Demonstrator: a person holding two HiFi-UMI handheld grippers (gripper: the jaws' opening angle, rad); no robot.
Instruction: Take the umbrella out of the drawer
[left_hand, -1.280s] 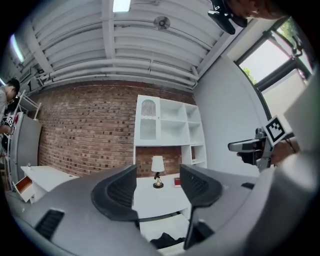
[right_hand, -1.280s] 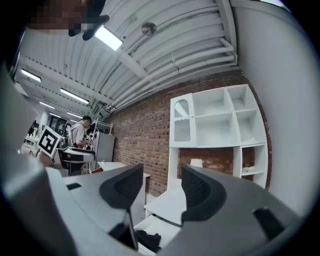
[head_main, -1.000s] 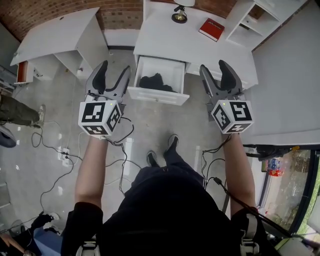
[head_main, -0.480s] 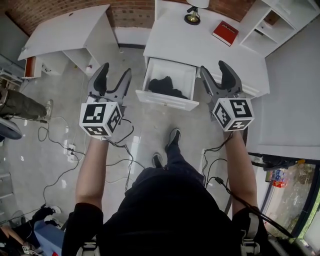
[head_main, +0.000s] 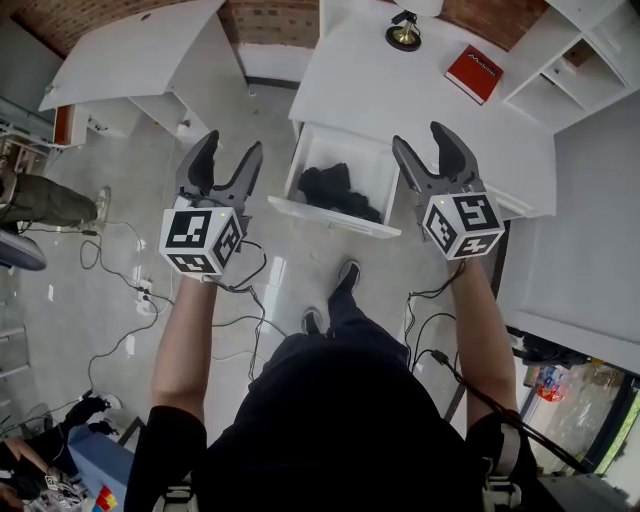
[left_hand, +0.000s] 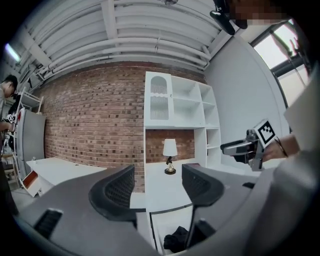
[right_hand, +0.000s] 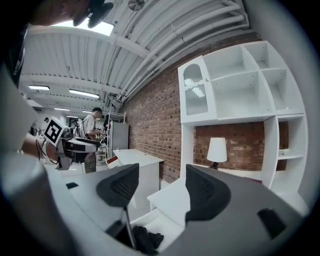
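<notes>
Since both pairs of fingers (left_hand: 114, 192) stand apart and hold nothing, we log an approach only. The left gripper (head_main: 230, 152) is open; the right gripper (head_main: 420, 140) has just been opening wider, with nothing between its fingers. The black folded umbrella (head_main: 335, 190) lies ahead of and below both, in the open drawer (head_main: 335, 217) under the white worktop (head_main: 380, 90), between the two grippers. Its long axis seems to run side to side across the drawer. We judge the right gripper nearer, by the umbrella's right end.
</notes>
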